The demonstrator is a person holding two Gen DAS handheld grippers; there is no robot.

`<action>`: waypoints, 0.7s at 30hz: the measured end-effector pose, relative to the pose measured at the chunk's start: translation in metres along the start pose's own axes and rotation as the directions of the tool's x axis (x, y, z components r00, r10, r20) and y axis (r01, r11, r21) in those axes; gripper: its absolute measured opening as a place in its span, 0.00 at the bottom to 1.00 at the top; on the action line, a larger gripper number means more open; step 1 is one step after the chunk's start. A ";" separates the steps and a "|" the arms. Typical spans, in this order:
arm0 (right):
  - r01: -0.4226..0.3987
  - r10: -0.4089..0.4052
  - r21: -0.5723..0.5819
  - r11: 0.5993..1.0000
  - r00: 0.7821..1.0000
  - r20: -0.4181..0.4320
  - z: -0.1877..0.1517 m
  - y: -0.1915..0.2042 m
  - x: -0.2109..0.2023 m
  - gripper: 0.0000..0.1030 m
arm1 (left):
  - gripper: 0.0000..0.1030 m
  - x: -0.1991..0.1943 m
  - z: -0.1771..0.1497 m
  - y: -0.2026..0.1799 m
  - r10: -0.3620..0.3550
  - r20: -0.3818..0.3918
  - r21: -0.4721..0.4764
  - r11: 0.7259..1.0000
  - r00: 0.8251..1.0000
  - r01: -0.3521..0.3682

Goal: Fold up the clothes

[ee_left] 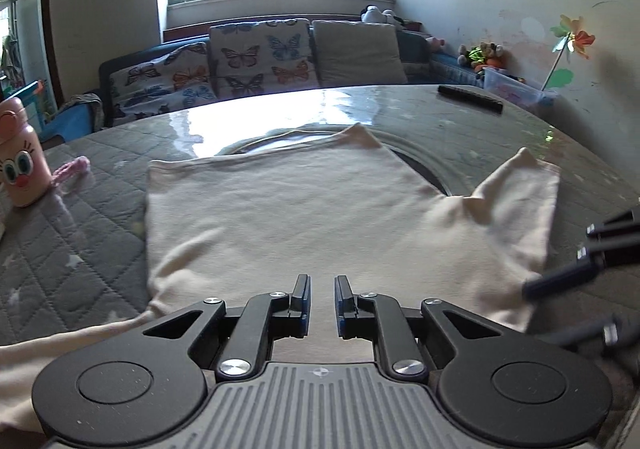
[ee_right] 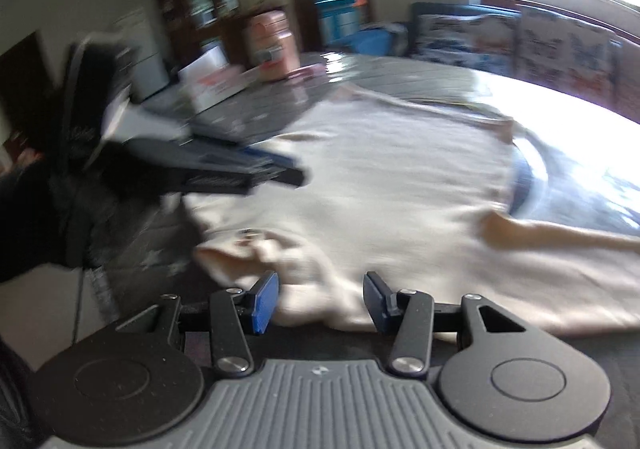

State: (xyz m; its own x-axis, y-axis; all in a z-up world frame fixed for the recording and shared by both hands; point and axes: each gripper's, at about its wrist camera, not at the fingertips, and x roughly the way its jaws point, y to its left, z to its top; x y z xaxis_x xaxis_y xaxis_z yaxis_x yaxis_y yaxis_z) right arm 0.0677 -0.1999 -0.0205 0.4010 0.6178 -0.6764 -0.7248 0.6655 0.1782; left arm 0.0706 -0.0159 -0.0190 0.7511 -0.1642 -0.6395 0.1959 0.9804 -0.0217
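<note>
A cream shirt [ee_left: 300, 217] lies spread flat on the table, one sleeve [ee_left: 520, 209] sticking out to the right. My left gripper [ee_left: 322, 301] hovers over the shirt's near edge, its jaws a little apart with only cloth showing below the gap. In the right wrist view, which is blurred by motion, the shirt [ee_right: 380, 189] fills the middle and my right gripper [ee_right: 320, 301] stands wide open just above its bunched near edge. The left gripper [ee_right: 280, 173] reaches in from the left there. The right gripper's fingers [ee_left: 560, 281] show at the right edge of the left wrist view.
A grey quilted cover [ee_left: 60, 249] lies under the shirt on a glossy round table. A pink cartoon bottle [ee_left: 20, 157] stands at the left, a black remote [ee_left: 470, 99] at the far right. A white box [ee_right: 212, 81] sits nearby. A sofa with butterfly cushions [ee_left: 248, 61] is behind.
</note>
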 end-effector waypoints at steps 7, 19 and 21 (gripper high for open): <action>0.264 -0.273 0.165 0.951 0.961 0.038 -0.014 -0.069 -0.025 0.45 | 0.20 0.004 0.001 -0.028 -0.066 -0.001 0.027 0.997 0.998 0.066; 0.554 -0.613 0.441 0.707 0.790 -0.010 -0.036 -0.188 -0.047 0.44 | 0.26 0.012 0.005 -0.054 -0.100 -0.019 0.050 0.994 0.995 0.101; 0.569 -0.633 0.463 0.680 0.774 -0.021 -0.038 -0.200 -0.048 0.44 | 0.26 0.012 0.006 -0.056 -0.101 -0.019 0.052 0.993 0.995 0.102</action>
State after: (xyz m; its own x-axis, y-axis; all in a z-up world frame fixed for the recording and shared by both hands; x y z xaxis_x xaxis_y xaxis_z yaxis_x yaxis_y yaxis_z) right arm 0.1719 -0.3780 -0.0509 0.7575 0.0480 -0.6511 -0.0050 0.9977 0.0677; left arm 0.0730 -0.0735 -0.0208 0.7155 -0.2602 -0.6484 0.3037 0.9516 -0.0468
